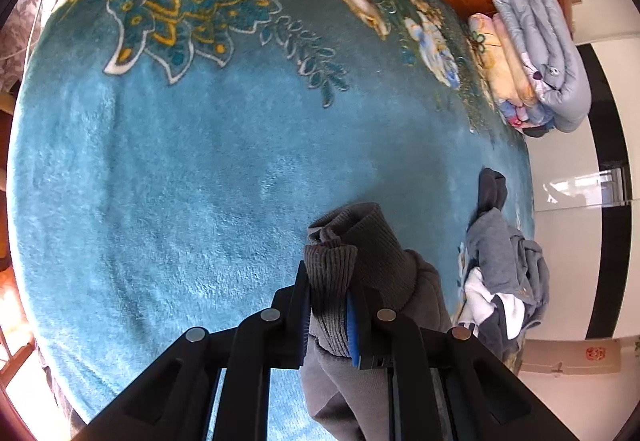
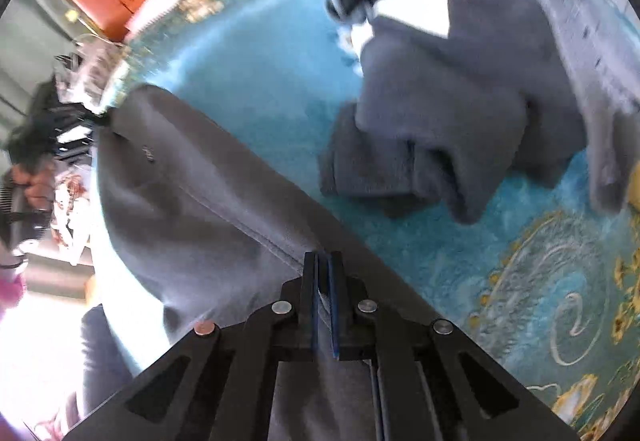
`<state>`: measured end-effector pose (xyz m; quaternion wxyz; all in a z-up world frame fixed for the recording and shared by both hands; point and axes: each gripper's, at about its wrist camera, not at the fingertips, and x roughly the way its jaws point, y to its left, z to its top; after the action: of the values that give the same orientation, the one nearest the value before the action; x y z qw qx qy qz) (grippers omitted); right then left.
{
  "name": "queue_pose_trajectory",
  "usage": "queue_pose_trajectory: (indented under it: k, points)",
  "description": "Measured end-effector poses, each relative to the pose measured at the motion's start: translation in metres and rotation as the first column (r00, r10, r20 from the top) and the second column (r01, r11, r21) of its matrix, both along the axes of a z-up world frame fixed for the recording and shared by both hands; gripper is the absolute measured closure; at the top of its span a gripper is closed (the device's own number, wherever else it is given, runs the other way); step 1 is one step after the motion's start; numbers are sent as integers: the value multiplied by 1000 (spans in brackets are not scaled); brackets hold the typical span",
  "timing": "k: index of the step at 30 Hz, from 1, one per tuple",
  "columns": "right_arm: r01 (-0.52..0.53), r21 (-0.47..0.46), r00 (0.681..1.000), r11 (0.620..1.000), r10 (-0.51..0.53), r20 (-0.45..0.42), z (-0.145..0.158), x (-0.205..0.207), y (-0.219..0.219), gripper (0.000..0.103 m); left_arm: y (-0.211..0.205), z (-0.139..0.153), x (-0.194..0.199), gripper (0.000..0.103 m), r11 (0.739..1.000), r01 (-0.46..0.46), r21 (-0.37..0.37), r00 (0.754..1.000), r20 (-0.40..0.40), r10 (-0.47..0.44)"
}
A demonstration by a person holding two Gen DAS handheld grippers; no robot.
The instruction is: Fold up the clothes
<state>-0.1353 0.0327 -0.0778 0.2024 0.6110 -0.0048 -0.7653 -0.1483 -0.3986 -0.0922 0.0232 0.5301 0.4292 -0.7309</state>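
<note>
Grey garment held up between both grippers over the teal blanket

Closest in, the left gripper (image 1: pixel 329 315) is clamped on the ribbed cuff (image 1: pixel 340 241) of the grey garment (image 2: pixel 192 201), and the right gripper (image 2: pixel 325 305) has its fingers pinched together on a thin edge of the same cloth, which hangs stretched above the blanket (image 1: pixel 180 181). Beyond lies a rumpled pile of clothes (image 1: pixel 504 265), and farthest off a stack of folded bedding (image 1: pixel 532 57). The right-hand view is blurred; that thin pinch could slip under a sharp tug, dropping the garment in a heap, and a trailing end might snag the pile.
</note>
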Motion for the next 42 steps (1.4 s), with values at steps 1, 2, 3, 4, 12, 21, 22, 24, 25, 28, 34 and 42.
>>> queue_pose_trajectory:
  k: [1, 2, 3, 4, 12, 21, 22, 24, 25, 28, 34, 42]
  points:
    - [9, -3, 1000, 1000, -9, 10, -4, 0, -1, 98, 0, -2, -1, 87, 1000, -1, 2, 1000, 7, 1]
    - [19, -14, 1000, 1000, -18, 15, -5, 2, 0, 97, -1, -2, -2, 87, 1000, 0, 0, 1000, 12, 0]
    - [29, -28, 999, 999, -29, 18, -5, 3, 3, 97, -1, -2, -4, 87, 1000, 3, -6, 1000, 17, -3]
    - [45, -41, 999, 998, -45, 12, 0, 5, 9, 92, -1, -3, -5, 87, 1000, 6, -13, 1000, 21, -6]
    - [344, -165, 934, 924, -356, -45, 69, 90, 143, 57, -4, -3, -11, 87, 999, -34, -34, 998, 42, 35]
    - [668, -97, 742, 738, -652, 155, 3, 194, 260, 57, 11, 21, -17, 87, 992, -11, -129, 999, 42, 17]
    - [693, -116, 720, 712, -675, 161, 0, 197, 264, 58, 12, 28, -16, 87, 990, -2, -140, 999, 33, 7]
    - [704, -108, 710, 702, -692, 129, 8, 193, 255, 57, 19, 43, -14, 87, 985, 19, -170, 1000, 7, -18]
    - [689, -104, 725, 717, -683, 92, 18, 190, 246, 57, 24, 51, -14, 87, 982, 30, -188, 999, -6, -32]
    - [577, -229, 803, 784, -596, -14, 52, 183, 209, 56, 37, 74, -12, 87, 969, 59, -238, 996, -43, -71]
    - [337, -396, 934, 854, -356, 29, 25, 127, 75, 52, 53, 105, -11, 87, 959, 74, -272, 993, -70, -97]
    - [178, -360, 984, 916, -156, 89, -29, 97, -34, 53, 59, 118, 3, 87, 945, 94, -314, 990, -73, -122]
